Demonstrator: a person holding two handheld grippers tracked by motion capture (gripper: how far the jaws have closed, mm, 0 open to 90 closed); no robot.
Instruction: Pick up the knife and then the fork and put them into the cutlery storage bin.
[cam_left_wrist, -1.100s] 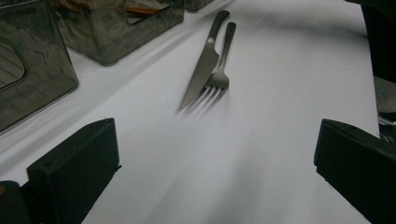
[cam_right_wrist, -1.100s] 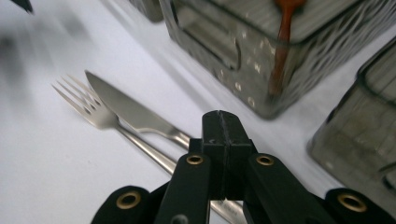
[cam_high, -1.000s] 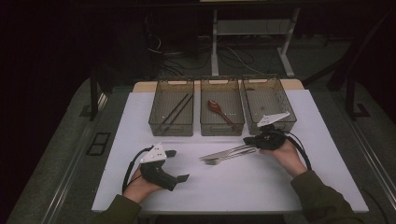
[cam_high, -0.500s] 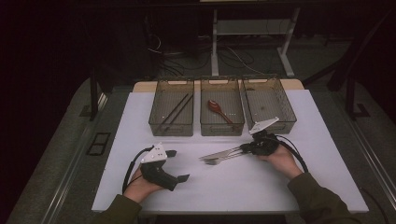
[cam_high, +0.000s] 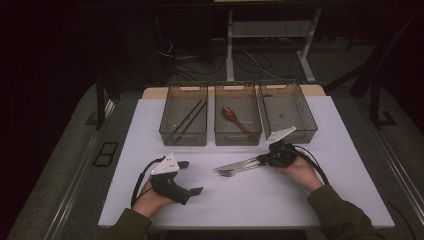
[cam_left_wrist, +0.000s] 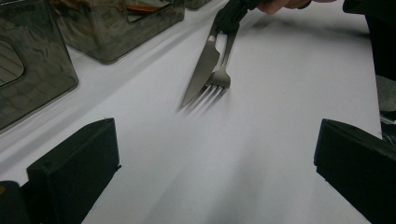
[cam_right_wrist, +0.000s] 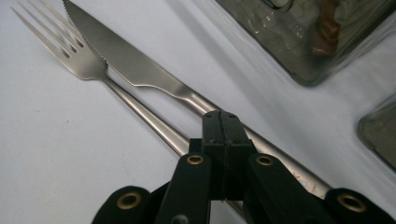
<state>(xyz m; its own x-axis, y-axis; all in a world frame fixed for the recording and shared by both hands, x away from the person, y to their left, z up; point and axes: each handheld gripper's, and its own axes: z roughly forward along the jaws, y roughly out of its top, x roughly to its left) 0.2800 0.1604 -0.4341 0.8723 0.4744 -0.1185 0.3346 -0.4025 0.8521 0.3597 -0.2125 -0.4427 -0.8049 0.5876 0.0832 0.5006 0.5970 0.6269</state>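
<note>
A steel knife (cam_high: 239, 163) and fork (cam_high: 227, 173) lie side by side on the white table top (cam_high: 250, 200), tips to the left. In the right gripper view the knife (cam_right_wrist: 135, 70) and fork (cam_right_wrist: 79, 56) run under my right gripper (cam_right_wrist: 222, 122). Its jaws are shut together right over the two handles. I cannot tell whether it presses on them. From above, the right gripper (cam_high: 265, 159) sits at the handle ends. My left gripper (cam_high: 190, 177) rests open at the front left, well apart from the cutlery. Its view shows the knife (cam_left_wrist: 201, 70) and fork (cam_left_wrist: 219, 77) ahead.
Three clear bins stand in a row at the back. The left bin (cam_high: 170, 135) holds dark chopsticks (cam_high: 187, 120). A reddish-brown spoon (cam_high: 234, 117) lies in the middle bin (cam_high: 220, 135). The right bin (cam_high: 305, 132) stands just behind my right hand.
My right gripper has moved a little left and nearer, down onto the handles. The knife and fork have barely shifted. The left gripper has stayed put.
</note>
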